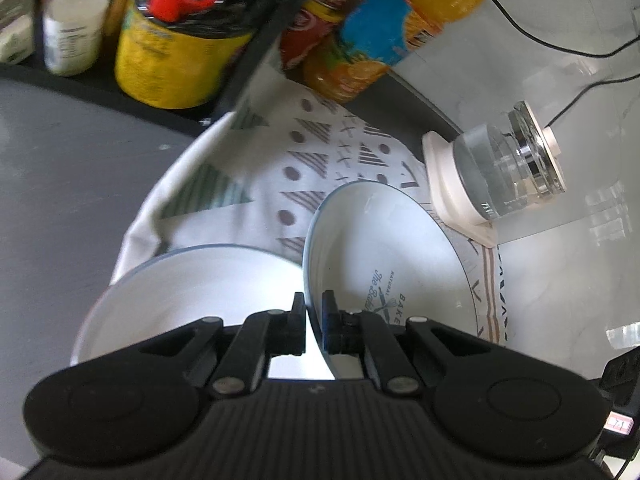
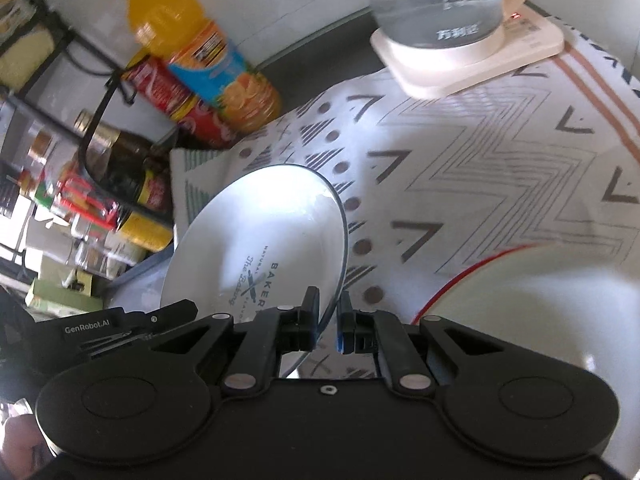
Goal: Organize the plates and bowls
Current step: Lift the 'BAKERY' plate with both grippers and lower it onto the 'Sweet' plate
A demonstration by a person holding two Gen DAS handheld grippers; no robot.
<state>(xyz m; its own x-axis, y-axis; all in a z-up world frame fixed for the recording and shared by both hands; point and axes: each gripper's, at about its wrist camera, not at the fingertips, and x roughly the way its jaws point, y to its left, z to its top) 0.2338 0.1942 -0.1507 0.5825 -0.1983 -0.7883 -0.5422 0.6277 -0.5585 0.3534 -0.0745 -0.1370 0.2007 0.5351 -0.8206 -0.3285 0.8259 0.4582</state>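
A white bowl with a blue rim and "Bakery" lettering is held tilted above the patterned cloth. My left gripper is shut on its near rim. Below it to the left sits another white blue-rimmed bowl. In the right wrist view the lettered bowl is tilted, and my right gripper straddles its right rim with a small gap left at the right finger. A red-rimmed white plate lies on the cloth at the lower right.
A glass kettle on a cream base stands at the cloth's far edge; it also shows in the left wrist view. An orange juice bottle, a red can, a dark bottle and a black rack with jars crowd the far left.
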